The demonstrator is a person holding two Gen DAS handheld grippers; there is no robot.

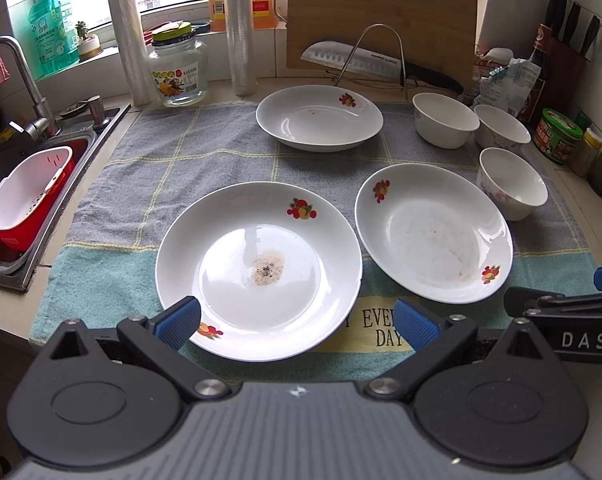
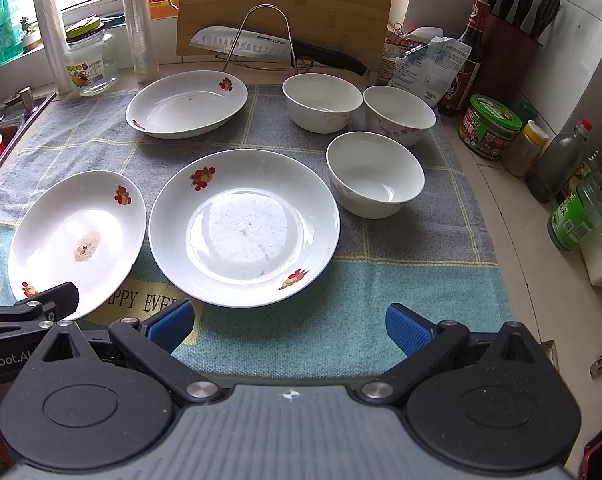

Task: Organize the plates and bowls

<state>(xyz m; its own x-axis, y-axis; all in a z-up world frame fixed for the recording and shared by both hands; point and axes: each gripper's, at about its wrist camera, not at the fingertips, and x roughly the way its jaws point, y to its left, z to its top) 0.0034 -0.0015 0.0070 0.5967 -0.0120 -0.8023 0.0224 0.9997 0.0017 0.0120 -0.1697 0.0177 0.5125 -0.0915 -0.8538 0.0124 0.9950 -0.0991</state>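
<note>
1. Now the left gripper gapes wide, empty; the stained plate lies on the towel just ahead, its near rim between the blue pads.
2. Likewise the right gripper is wide, empty; a second plate sits just ahead, third plate and three bowls beyond.

The left gripper's finger hides part of the near plate's rim.
</note>
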